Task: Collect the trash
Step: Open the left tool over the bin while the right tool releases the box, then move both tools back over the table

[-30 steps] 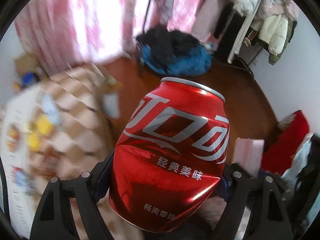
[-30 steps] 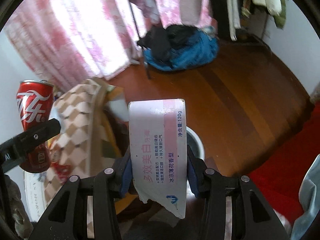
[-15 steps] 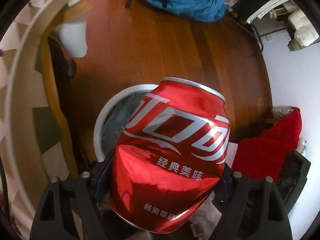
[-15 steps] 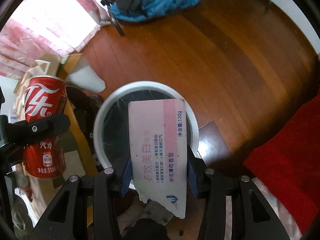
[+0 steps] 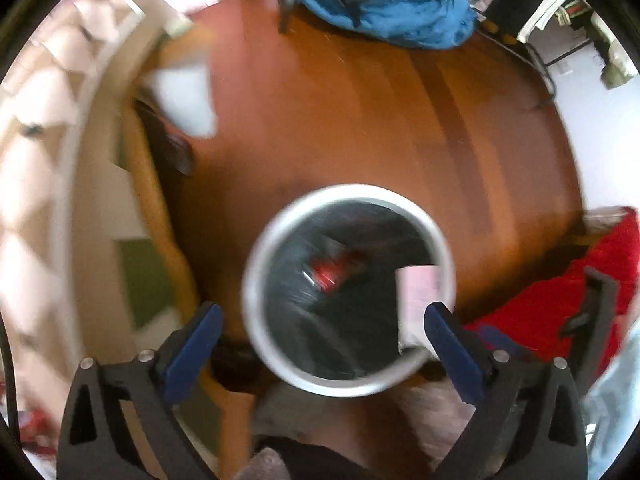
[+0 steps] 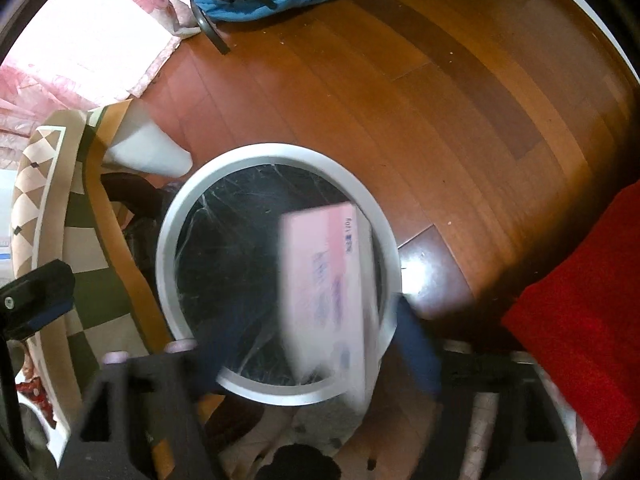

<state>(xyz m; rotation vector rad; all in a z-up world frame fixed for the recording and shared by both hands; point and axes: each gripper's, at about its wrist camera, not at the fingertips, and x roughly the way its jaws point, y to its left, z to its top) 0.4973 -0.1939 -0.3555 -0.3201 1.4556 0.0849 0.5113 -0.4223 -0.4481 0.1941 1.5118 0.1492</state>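
Note:
Both grippers point down over a round bin with a white rim and a black liner. My left gripper has its jaws opening wide, with nothing between the blue pads. The red soda can is a blur inside the liner below it. My right gripper is also opening, its fingers blurred. The pink and white toothpaste box is loose and falling between them into the bin's right side. The left gripper's finger shows at the edge of the right wrist view.
A table with a checkered cloth stands left of the bin. Blue and black clothing lies on the wooden floor at the far side. A red cloth lies to the right. A pink curtain hangs at the upper left.
Both grippers have opened and let go. The can has dropped from the left gripper into the bin; the box has slipped out of the right gripper and is falling.

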